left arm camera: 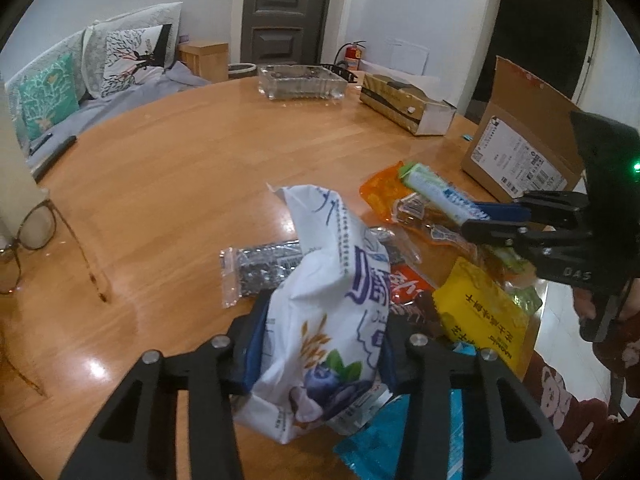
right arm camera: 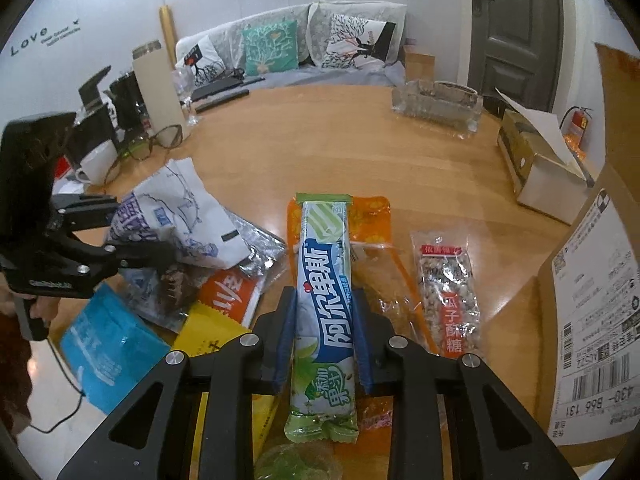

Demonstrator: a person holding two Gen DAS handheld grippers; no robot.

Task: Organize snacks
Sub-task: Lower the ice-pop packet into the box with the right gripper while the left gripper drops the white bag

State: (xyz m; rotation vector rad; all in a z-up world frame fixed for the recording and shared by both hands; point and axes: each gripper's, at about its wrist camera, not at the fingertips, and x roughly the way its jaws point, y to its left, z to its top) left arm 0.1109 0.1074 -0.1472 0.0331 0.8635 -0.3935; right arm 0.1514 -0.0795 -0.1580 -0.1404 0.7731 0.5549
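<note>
A white bag (left arm camera: 320,320) printed with blueberries is clamped between the left gripper (left arm camera: 320,356) pads, low in the frame. A green candy stick (right arm camera: 325,312) with Chinese lettering is pinched by the right gripper (right arm camera: 324,344), centre frame. "Love" (right arm camera: 28,38) is read on the wall, upper left. A round wooden table (left arm camera: 180,152) is seen below a grey door (left arm camera: 286,12).
</note>
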